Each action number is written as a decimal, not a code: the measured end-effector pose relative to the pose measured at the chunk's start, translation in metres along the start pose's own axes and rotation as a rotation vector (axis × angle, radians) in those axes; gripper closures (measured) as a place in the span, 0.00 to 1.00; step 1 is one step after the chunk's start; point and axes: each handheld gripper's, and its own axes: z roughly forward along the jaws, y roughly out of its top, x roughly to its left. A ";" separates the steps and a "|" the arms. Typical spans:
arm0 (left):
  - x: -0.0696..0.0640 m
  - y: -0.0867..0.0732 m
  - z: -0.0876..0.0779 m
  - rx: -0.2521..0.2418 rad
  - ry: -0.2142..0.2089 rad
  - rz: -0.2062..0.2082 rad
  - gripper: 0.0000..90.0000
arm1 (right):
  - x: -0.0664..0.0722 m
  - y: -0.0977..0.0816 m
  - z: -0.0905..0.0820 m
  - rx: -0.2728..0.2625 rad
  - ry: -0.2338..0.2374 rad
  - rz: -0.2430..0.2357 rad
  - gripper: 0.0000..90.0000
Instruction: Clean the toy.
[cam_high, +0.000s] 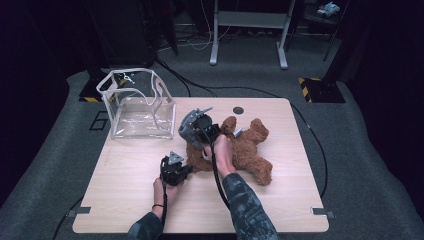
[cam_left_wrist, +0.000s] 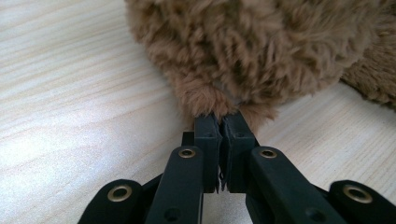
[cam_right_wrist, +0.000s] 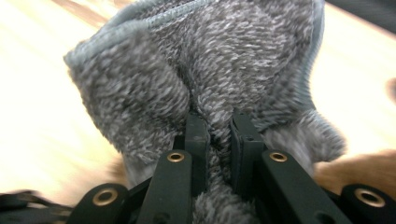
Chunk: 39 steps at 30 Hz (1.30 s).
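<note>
A brown teddy bear (cam_high: 247, 147) lies on the wooden table (cam_high: 280, 210), its fur (cam_left_wrist: 252, 51) close up in the left gripper view. My left gripper (cam_high: 187, 170) rests low on the table at the bear's left side, shut on a tuft of its fur (cam_left_wrist: 212, 105). Over the bear's head, my right gripper (cam_high: 192, 131) holds a grey fluffy cloth (cam_high: 186, 129). In the right gripper view the jaws pinch a fold of that grey cloth (cam_right_wrist: 210, 70), which bunches above them.
A clear plastic box (cam_high: 137, 105) with white edging stands open at the table's back left. A small dark round hole (cam_high: 238, 110) marks the table's far edge. Cables trail over the grey floor behind, near a white stand (cam_high: 250, 30).
</note>
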 end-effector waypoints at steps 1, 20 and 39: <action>0.000 0.000 0.000 0.001 -0.003 -0.003 0.96 | -0.005 -0.001 -0.007 0.012 -0.026 0.009 0.89; 0.003 -0.001 -0.002 0.013 -0.038 -0.027 0.96 | -0.007 -0.092 -0.055 -0.055 0.046 0.107 0.89; 0.005 -0.001 -0.002 0.002 -0.058 -0.036 0.96 | 0.028 -0.100 -0.066 -0.123 0.177 0.078 0.90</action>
